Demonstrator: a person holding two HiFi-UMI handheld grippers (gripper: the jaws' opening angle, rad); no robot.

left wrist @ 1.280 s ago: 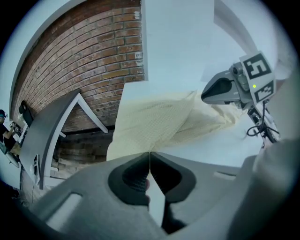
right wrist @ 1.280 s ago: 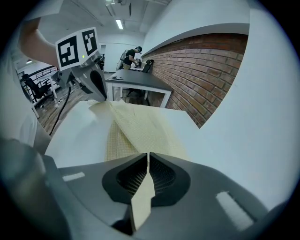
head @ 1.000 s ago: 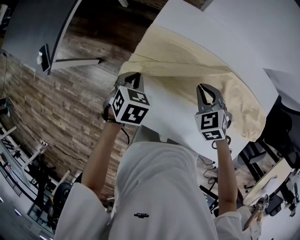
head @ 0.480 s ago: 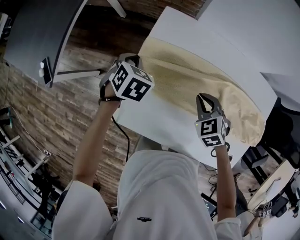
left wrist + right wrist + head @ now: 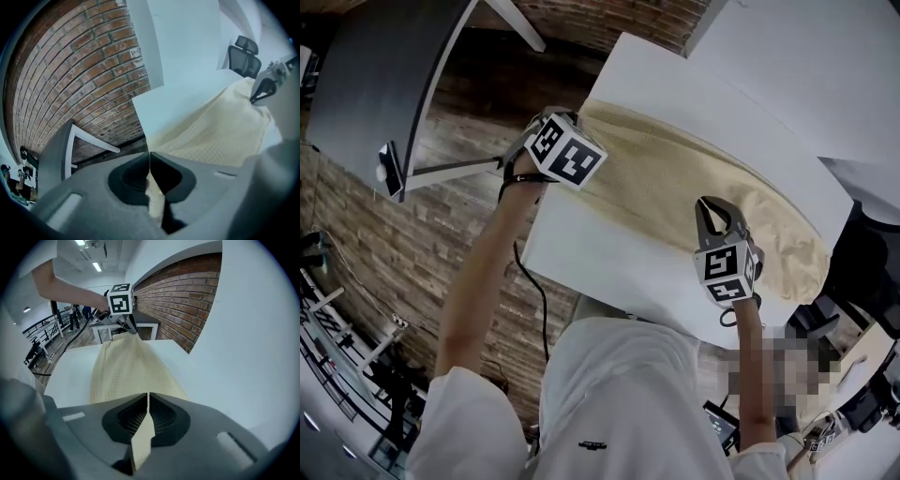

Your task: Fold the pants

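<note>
Both claws pinched tight on the pants (image 5: 694,178): left gripper (image 5: 574,120), right gripper (image 5: 719,208). Cream waffle-textured cloth stretched long across smooth white table (image 5: 609,234).

The pants (image 5: 694,178) lie lengthwise on the table (image 5: 600,253), between the 2 grippers: the left gripper (image 5: 149,157) at their left end by the table's edge, the right gripper (image 5: 714,204) on their near side towards the right; a desk (image 5: 375,75) stands further left
</note>
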